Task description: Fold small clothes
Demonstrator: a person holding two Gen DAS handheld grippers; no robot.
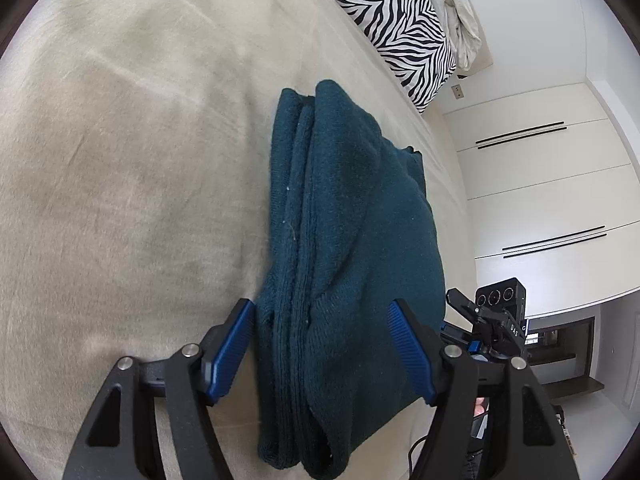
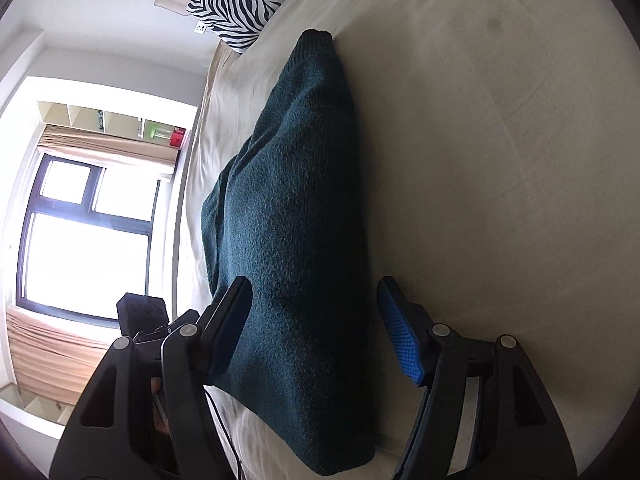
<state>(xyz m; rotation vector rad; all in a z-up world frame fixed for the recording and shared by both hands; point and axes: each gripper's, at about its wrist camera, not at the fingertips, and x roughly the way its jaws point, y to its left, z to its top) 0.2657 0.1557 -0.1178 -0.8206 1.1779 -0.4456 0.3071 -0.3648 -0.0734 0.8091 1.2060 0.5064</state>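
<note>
I see a dark teal knit garment [image 1: 344, 248] folded into a long bundle on a beige bedsheet [image 1: 132, 152], near the bed's edge. My left gripper [image 1: 324, 348] is spread wide around its near end, pads clear of the cloth; my right gripper [image 2: 316, 328] is likewise spread, holding nothing. A zebra-print pillow [image 1: 396, 28] sits at the head. White wardrobe doors [image 1: 540, 184] fill one side, a bright window [image 2: 84, 236] with tan curtains the other
</note>
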